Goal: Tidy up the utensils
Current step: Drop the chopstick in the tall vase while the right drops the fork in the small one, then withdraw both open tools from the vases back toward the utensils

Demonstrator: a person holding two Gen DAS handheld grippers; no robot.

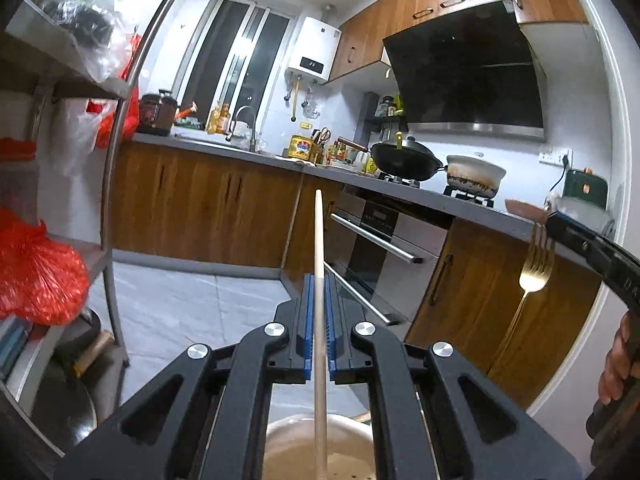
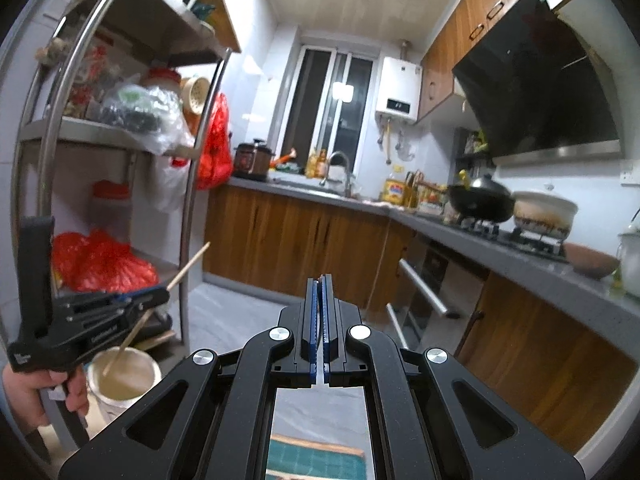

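One pale chopstick (image 1: 319, 280) (slim, wooden) between left tongs (image 1: 319, 300).

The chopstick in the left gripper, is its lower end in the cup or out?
In. The chopstick, clamped by the left gripper, slants down with its lower end inside the cup.
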